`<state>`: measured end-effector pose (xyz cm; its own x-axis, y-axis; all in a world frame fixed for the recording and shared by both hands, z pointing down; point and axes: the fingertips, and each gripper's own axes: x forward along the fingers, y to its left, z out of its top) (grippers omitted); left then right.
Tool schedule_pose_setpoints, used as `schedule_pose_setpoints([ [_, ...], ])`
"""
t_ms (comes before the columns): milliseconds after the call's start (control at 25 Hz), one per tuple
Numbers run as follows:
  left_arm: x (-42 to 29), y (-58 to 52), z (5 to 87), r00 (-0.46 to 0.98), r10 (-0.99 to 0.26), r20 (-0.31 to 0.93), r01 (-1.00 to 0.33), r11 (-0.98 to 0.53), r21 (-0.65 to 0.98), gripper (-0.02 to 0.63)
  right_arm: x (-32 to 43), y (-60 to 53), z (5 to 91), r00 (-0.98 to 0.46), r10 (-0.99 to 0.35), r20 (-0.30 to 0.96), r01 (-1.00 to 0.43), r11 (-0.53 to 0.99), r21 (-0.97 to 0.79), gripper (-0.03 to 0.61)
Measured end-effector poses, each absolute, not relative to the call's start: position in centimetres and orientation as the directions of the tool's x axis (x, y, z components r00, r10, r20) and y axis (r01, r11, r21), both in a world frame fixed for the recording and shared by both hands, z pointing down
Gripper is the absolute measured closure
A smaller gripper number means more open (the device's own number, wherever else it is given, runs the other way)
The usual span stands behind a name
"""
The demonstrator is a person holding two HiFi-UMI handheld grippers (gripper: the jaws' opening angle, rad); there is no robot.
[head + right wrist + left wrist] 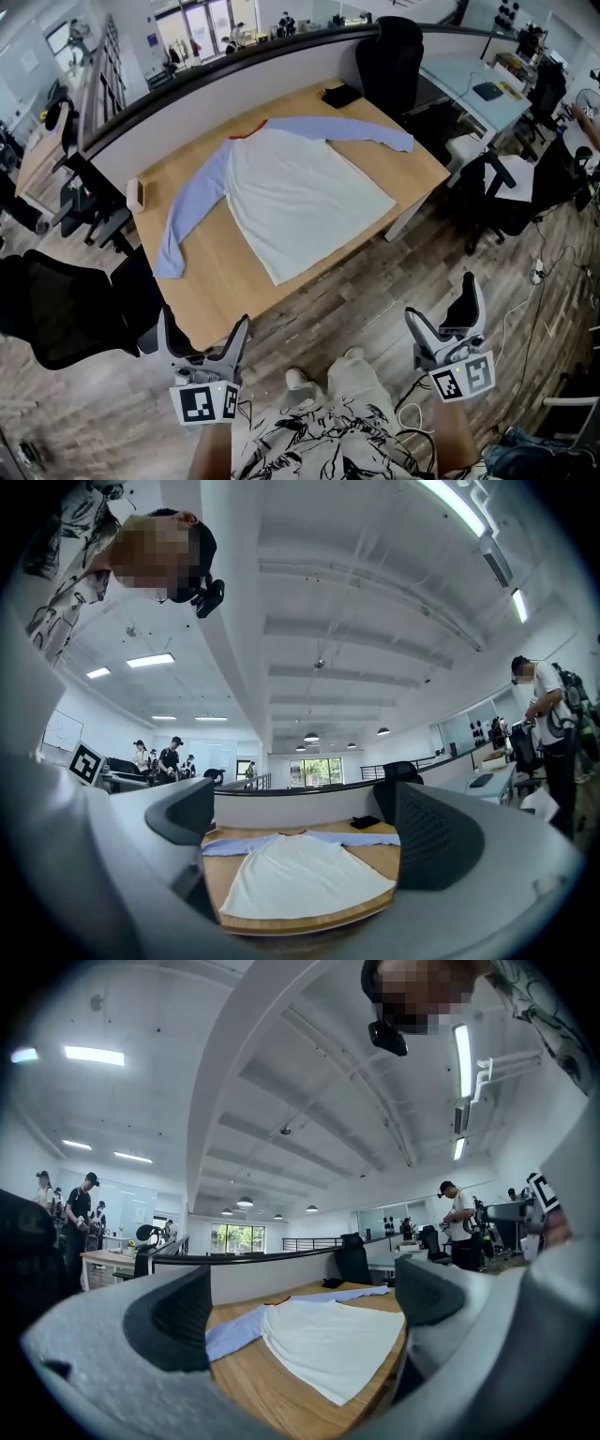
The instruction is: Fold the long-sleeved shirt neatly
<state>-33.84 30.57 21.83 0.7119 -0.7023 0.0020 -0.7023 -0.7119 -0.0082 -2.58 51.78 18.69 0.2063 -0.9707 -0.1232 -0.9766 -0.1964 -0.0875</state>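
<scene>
A long-sleeved shirt (300, 192) with a white body and light blue sleeves lies spread flat on the wooden table (216, 281), collar toward the far partition. One sleeve runs down the table's left side, the other stretches to the far right corner. The shirt (328, 1340) also shows in the left gripper view and the shirt (305, 878) in the right gripper view. My left gripper (204, 342) hangs open before the table's near edge, holding nothing. My right gripper (445, 319) is open too, off the table's near right, over the floor.
A small black object (339, 95) lies at the table's far end and a small wooden block (136, 194) at its left edge. Black office chairs (66, 309) stand left of the table, with another chair (389, 56) behind it. A curved partition (234, 80) backs the table. People stand in the distance.
</scene>
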Motion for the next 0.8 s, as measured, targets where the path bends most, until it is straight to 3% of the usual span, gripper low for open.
schedule_pose_setpoints([
  [800, -17.2, 22.2, 22.8, 0.582, -0.813, 0.027, -0.813, -0.582, 0.007, 0.012, 17.2, 37.1, 19.4, 0.038, -0.992, -0.123, -0.995, -0.027, -0.095, -0.015],
])
